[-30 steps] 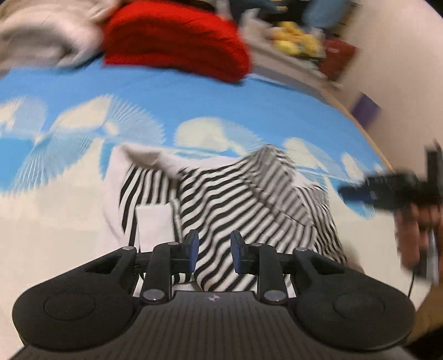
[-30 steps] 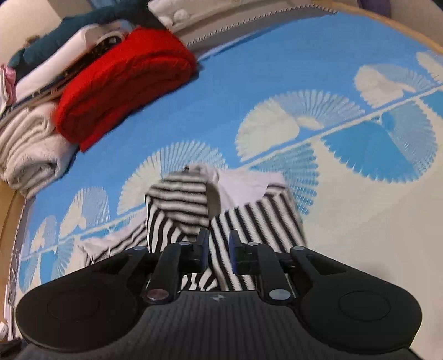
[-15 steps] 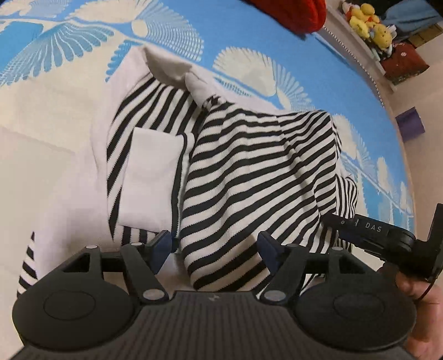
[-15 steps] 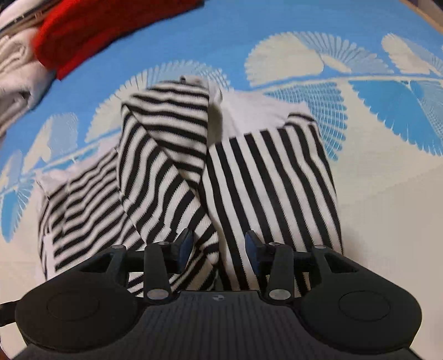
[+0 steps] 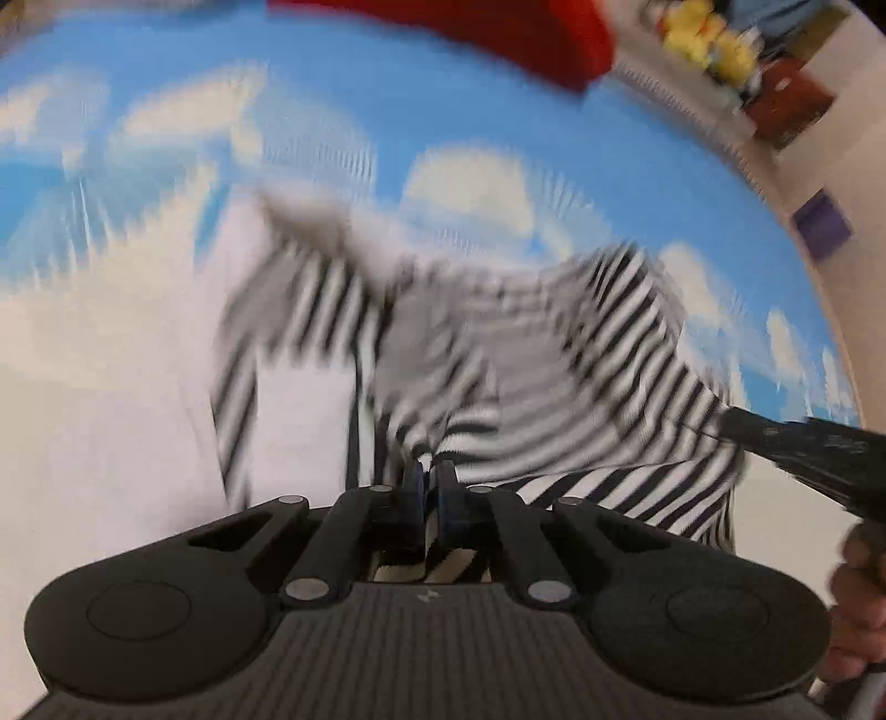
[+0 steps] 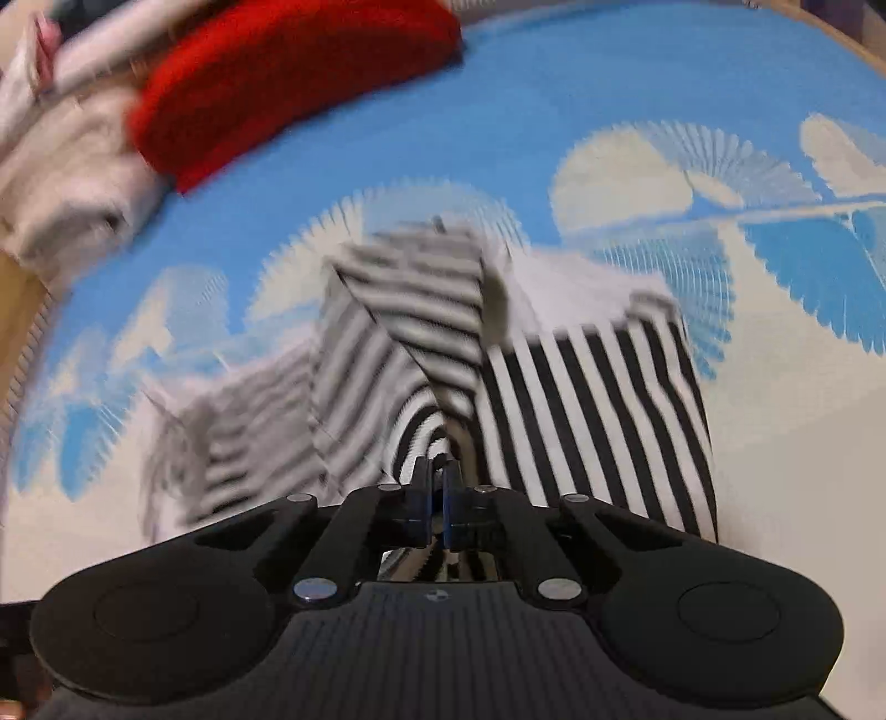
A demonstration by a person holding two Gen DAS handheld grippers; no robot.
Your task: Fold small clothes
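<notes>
A small black-and-white striped garment lies partly folded on a blue and white patterned mat. My left gripper is shut on the garment's near hem, with striped cloth pinched between the pads. My right gripper is shut on the striped garment too, on its near edge, and its body shows at the right of the left wrist view. Both views are motion-blurred.
A folded red cloth and pale folded laundry lie at the far edge of the mat. Yellow soft toys and a purple box lie beyond the mat's far right edge.
Both grippers were open over the garment's near edge half a second ago. Both have shut on the cloth and are lifting it; the views have tilted up.
</notes>
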